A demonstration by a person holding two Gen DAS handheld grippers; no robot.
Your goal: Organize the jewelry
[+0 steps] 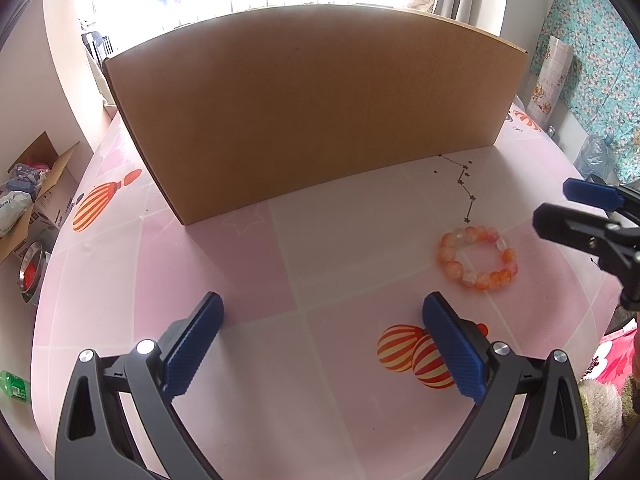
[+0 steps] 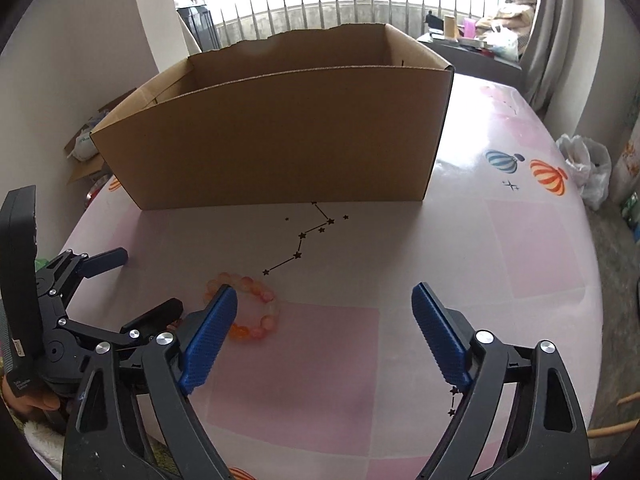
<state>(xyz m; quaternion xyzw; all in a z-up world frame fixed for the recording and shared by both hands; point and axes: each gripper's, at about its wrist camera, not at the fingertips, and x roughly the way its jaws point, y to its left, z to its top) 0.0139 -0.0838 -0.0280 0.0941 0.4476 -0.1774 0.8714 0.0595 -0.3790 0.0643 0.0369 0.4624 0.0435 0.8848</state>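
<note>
Jaws of both tools are standing wide apart with nothing between them. In the right wrist view the right gripper (image 2: 324, 300) is hanging over the pink table (image 2: 500, 248), its left pad partly covering the orange bead bracelet (image 2: 256, 320) at lower left of centre. In the left wrist view the left gripper (image 1: 322, 308) is hovering at bottom centre, the bracelet lying right of centre. Behind, the cardboard box (image 2: 280, 140) is filling the upper middle.
</note>
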